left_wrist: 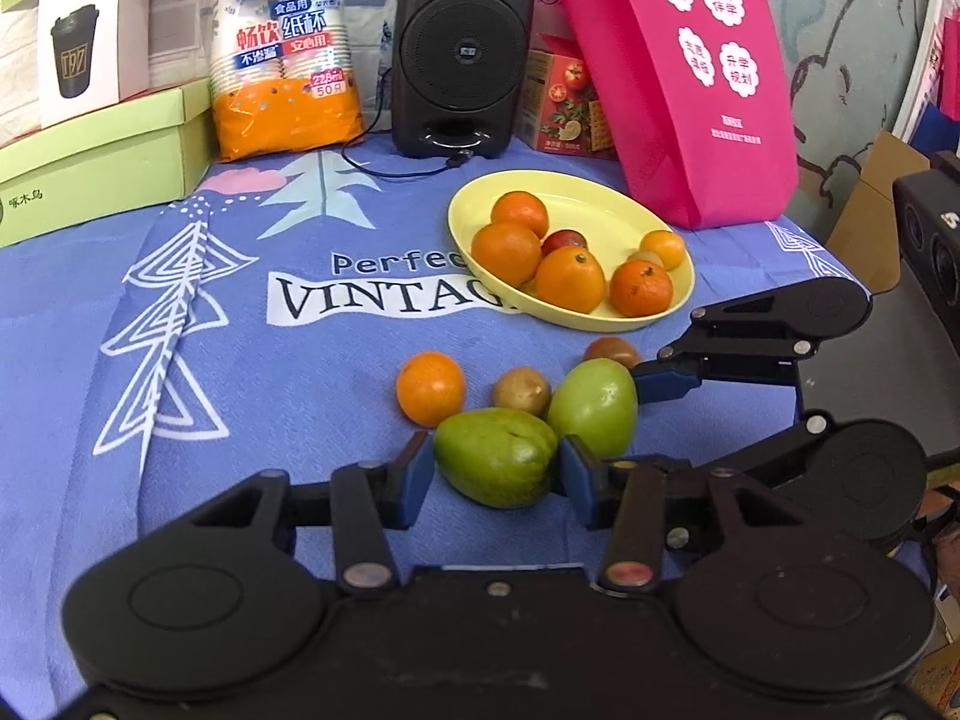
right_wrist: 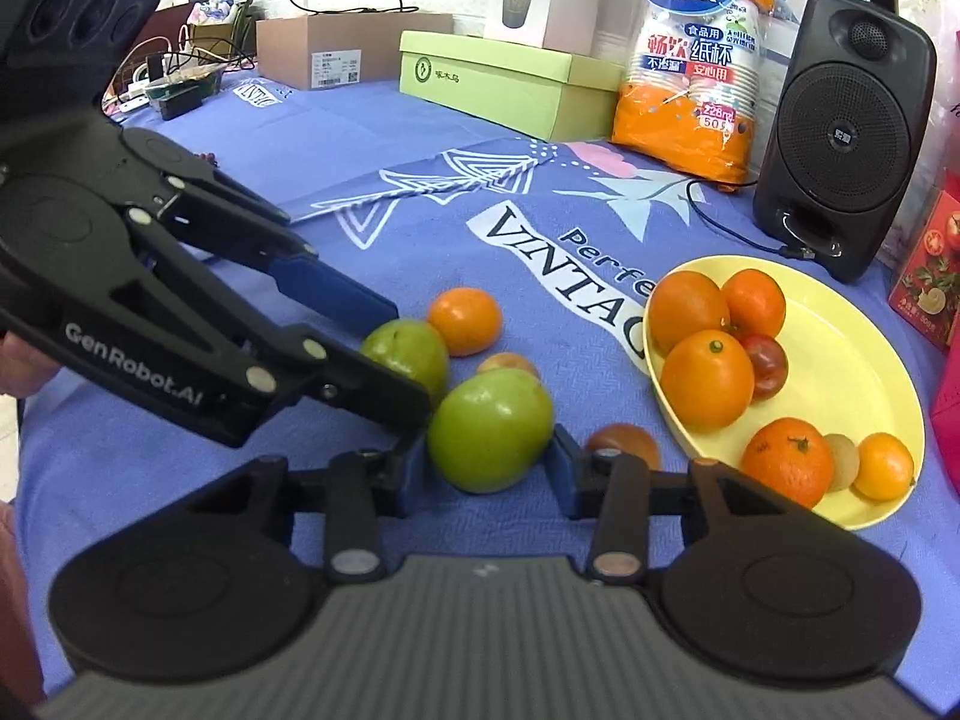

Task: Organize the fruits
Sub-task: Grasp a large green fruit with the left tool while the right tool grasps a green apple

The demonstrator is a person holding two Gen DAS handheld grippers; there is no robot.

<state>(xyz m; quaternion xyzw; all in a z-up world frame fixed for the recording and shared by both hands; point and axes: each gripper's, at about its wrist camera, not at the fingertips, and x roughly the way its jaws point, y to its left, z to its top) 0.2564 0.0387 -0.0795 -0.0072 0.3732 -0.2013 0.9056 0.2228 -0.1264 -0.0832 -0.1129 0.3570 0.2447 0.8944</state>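
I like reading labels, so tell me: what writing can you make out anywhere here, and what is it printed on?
"Perfect VINTAGE", partly hidden by the plate: blue tablecloth
"GenRobot.AI": left tool
"妙洁", "纸杯", "228ml 50": orange paper-cup pack
"啄木鸟": green box
"T97": cup picture on the white box
Chinese words in white blobs, too blurred to be sure of: pink bag
Small print, unreadable: tomato carton; speaker badge

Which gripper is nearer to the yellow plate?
Right. The right gripper straddles a green fruit beside the yellow plate; the left gripper is farther from it.
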